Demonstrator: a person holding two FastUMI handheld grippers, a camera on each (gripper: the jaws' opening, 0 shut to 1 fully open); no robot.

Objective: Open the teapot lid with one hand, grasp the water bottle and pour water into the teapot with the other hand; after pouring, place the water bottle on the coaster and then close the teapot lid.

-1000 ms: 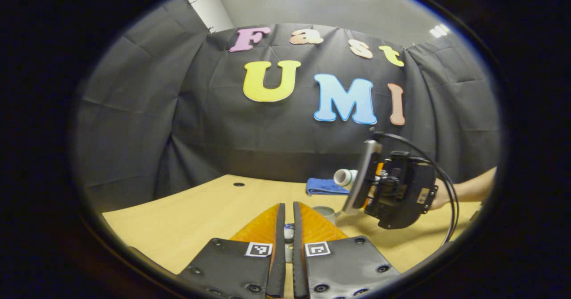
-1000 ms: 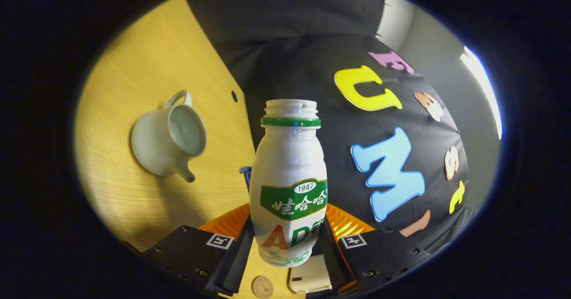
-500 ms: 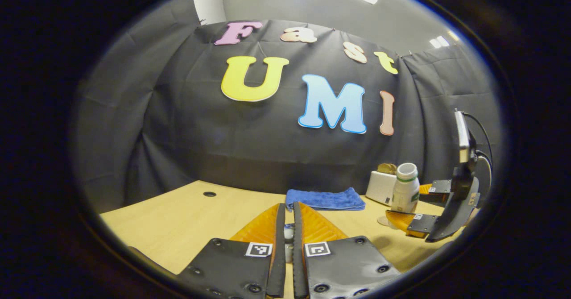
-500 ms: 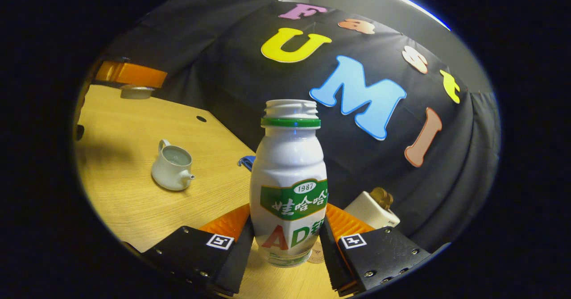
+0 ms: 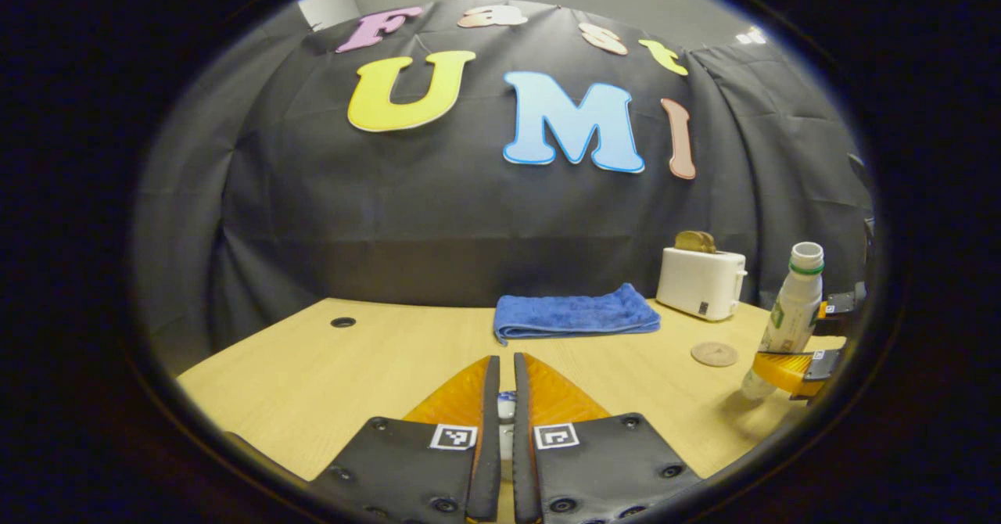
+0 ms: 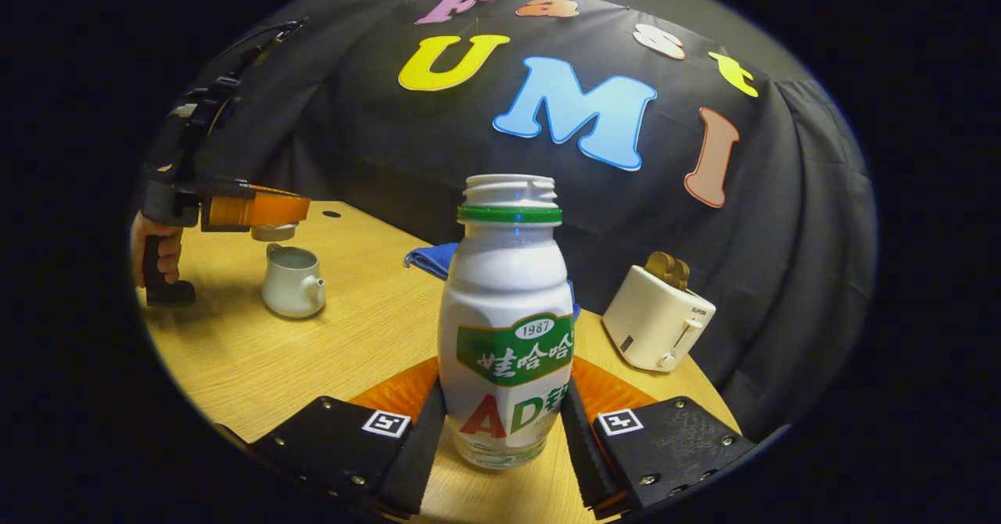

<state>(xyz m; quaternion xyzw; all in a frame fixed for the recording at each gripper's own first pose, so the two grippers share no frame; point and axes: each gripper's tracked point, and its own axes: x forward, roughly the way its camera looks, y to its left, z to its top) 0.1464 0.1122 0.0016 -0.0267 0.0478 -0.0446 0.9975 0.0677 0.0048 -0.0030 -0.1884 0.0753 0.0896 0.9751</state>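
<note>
Two steps look left, by my judgement: the right gripper (image 6: 502, 430), fingers clamped on the upright water bottle (image 6: 507, 321), hasn't reached the coaster (image 5: 714, 353) beside it, and the left gripper (image 6: 270, 211) pinches the lid (image 6: 273, 232) above the open teapot (image 6: 292, 281).

We see a white water bottle (image 6: 505, 328) with a green neck ring and label, a pale teapot (image 6: 292, 282), a blue towel (image 5: 575, 314), a cream toaster (image 6: 654, 317), and a light wood-grain table (image 6: 313, 360).
</note>
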